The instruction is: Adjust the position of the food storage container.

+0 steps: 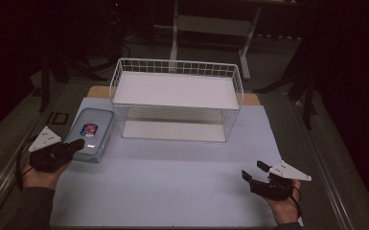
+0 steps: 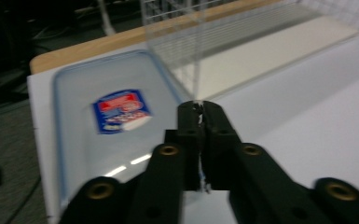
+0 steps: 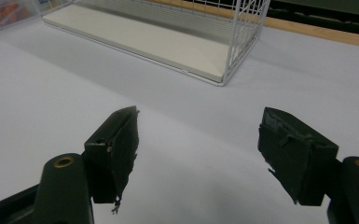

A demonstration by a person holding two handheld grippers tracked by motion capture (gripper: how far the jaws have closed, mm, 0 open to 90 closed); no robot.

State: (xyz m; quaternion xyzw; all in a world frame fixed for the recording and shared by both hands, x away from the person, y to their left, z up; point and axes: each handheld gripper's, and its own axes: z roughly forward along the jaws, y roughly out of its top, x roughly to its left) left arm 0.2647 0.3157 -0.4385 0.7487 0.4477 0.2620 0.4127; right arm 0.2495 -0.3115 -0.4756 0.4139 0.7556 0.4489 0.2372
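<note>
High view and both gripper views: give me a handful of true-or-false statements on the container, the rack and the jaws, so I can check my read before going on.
1. The left gripper has its jaws closed together with nothing between them. True.
2. The plastic container sits inside the wire rack. False: it lies on the white mat, beside the rack's left end.
3. The right gripper has its jaws apart over bare mat. True.
4. The container's lid is off. False: the clear lid with its blue-and-red label is on.
5. The rack's top shelf carries a box. False: both shelves are bare.
</note>
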